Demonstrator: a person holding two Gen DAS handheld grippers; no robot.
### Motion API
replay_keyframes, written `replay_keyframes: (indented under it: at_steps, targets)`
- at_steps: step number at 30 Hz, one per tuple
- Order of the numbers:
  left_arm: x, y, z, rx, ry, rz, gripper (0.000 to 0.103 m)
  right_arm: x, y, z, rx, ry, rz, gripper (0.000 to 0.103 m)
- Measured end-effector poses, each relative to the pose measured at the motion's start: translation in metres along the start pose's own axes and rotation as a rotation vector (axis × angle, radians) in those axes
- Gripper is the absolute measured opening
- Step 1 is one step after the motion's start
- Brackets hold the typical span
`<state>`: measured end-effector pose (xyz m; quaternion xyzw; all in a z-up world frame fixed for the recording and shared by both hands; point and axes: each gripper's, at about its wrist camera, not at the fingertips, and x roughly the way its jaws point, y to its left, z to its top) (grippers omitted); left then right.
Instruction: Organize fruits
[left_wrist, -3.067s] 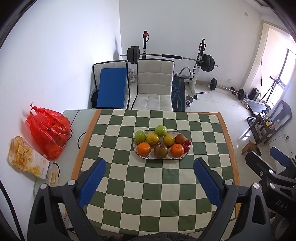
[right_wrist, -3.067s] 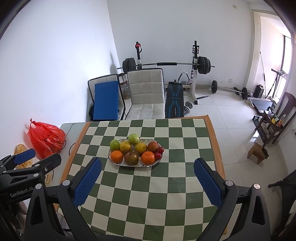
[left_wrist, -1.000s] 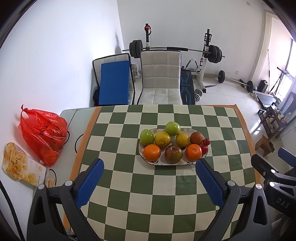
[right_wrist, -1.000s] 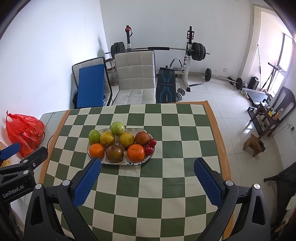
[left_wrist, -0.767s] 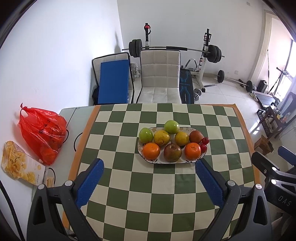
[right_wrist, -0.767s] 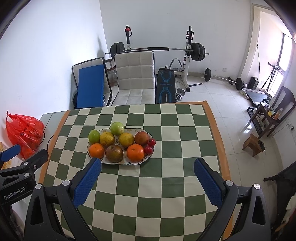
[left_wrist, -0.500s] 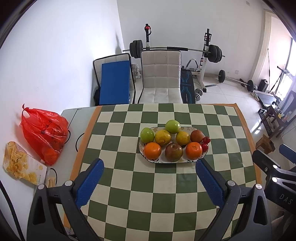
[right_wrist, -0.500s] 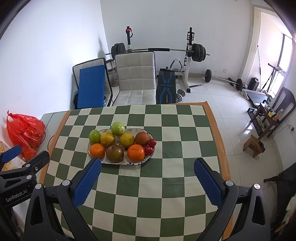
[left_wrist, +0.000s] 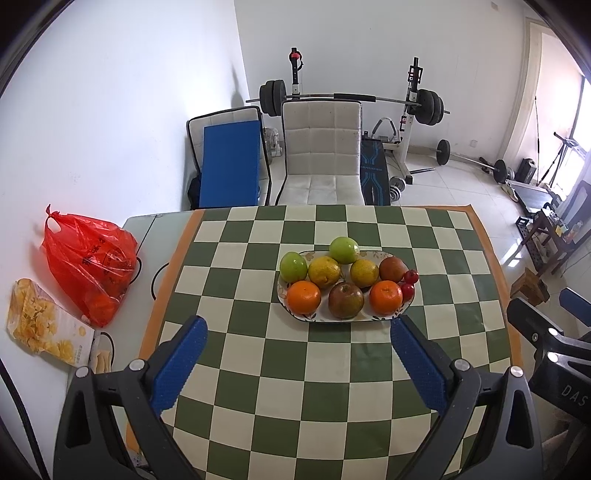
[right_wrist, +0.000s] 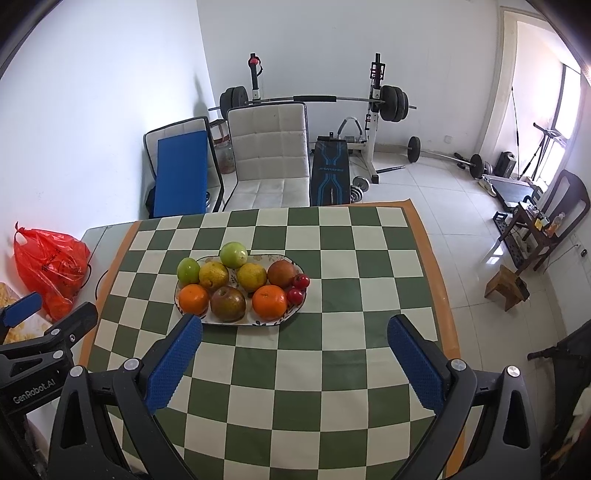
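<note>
Ten fruits lie heaped on one oval plate (left_wrist: 384, 317) in the middle of the checked cloth (left_wrist: 332, 369): two green apples (left_wrist: 293, 266) at the back left, two lemons (left_wrist: 324, 271) beside them, a brown pear (left_wrist: 392, 268) at the right, two oranges (left_wrist: 304, 296) in front with a dull red-brown apple (left_wrist: 346, 300) between them, and two small red fruits (left_wrist: 410, 283) at the right rim. My left gripper (left_wrist: 295, 360) hangs above the near part of the cloth, its blue pads (left_wrist: 181, 365) spread wide apart with nothing between them. My right gripper (right_wrist: 293, 360) hangs beside it, fingers just as wide and bare, its left pad (right_wrist: 173, 363) overlapping the plate's near rim in that view. Neither touches the fruit. Off the cloth at the left sit a red bag (left_wrist: 88, 266) and a snack packet (left_wrist: 44, 328). A white chair (left_wrist: 321, 155) stands behind the table.
</note>
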<state>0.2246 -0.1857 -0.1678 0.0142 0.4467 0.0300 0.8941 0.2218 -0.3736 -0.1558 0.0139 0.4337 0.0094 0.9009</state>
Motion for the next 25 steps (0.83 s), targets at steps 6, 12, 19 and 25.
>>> replay_keyframes:
  at_steps: [6, 12, 19, 25]
  targets:
    - [-0.002, -0.002, -0.002, 0.002, -0.005, 0.002, 0.102, -0.001, -0.001, 0.000, -0.002, 0.002, -0.001, 0.102]
    - [-0.005, -0.005, -0.004, 0.011, -0.007, 0.007, 0.102, -0.005, -0.001, -0.004, 0.004, 0.010, -0.003, 0.102]
    - [-0.005, -0.006, -0.006, 0.002, -0.004, -0.001, 0.102, -0.013, 0.000, -0.005, 0.000, 0.005, -0.001, 0.102]
    - [-0.011, -0.005, -0.004, 0.001, -0.023, 0.001, 0.102, -0.015, 0.000, -0.004, 0.001, 0.001, -0.001, 0.102]
